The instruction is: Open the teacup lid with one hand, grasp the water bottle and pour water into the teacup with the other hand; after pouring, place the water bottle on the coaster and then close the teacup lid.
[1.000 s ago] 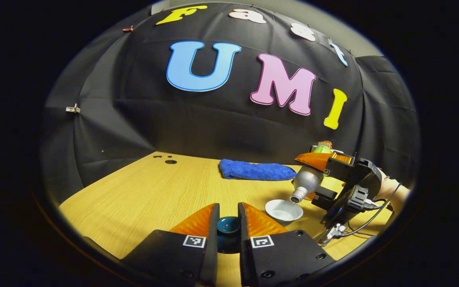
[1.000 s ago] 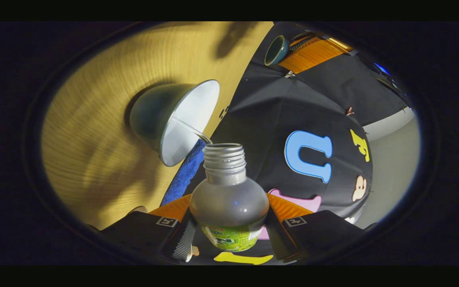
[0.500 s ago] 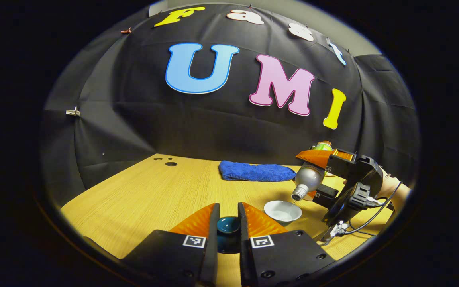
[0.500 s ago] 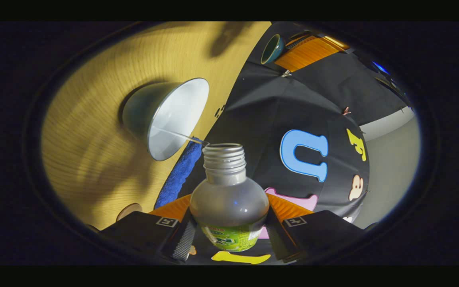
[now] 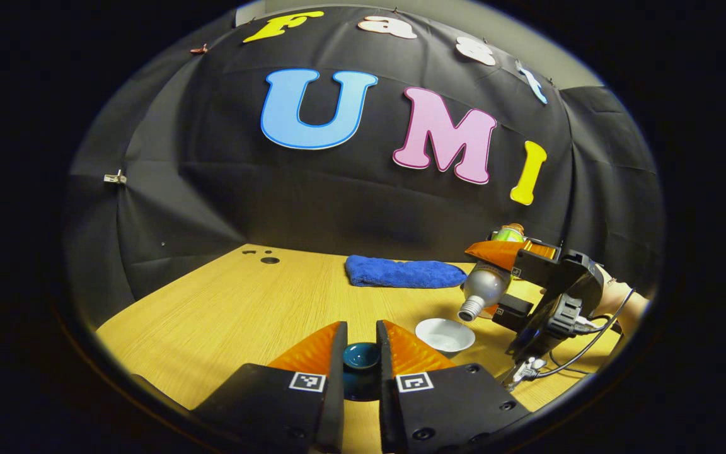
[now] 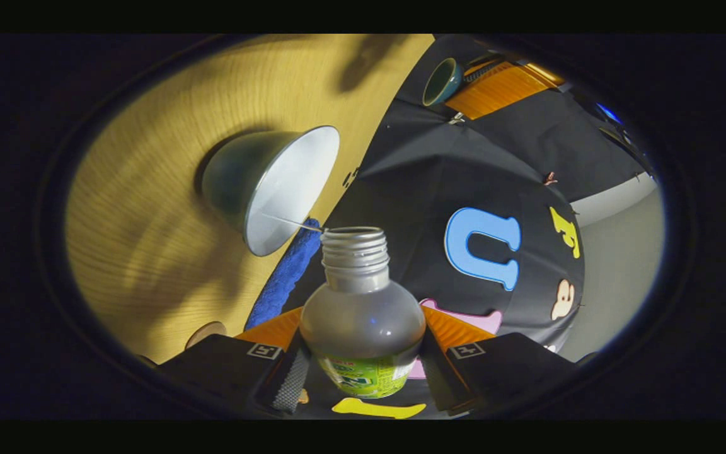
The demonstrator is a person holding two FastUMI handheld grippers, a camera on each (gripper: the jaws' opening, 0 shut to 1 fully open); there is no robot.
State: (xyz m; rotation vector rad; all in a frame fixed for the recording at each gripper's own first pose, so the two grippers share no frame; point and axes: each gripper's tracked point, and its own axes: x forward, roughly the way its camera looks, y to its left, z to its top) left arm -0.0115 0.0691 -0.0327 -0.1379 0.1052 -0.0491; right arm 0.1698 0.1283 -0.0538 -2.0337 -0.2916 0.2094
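The teacup (image 5: 445, 334) stood uncovered on the tabletop (image 5: 243, 309). Just above it the right hand-held gripper (image 6: 363, 343) clamped the tilted water bottle (image 6: 362, 315) (a thin stream fell) — pouring in hand. Left of the teacup, the left hand-held gripper (image 5: 361, 353) pinched the lid (image 5: 361, 356). Next, probably — righting the bottle for the coaster (image 6: 205, 331).

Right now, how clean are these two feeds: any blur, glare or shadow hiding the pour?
Left gripper view: sharp and evenly lit, fisheye bends the table edge; the cup under the bottle is small but clear. Right gripper view: scene rolled sideways, table grain streaked near the rim, soft shadows across it, small glints on the bottle, thin stream faint against the white cup interior.
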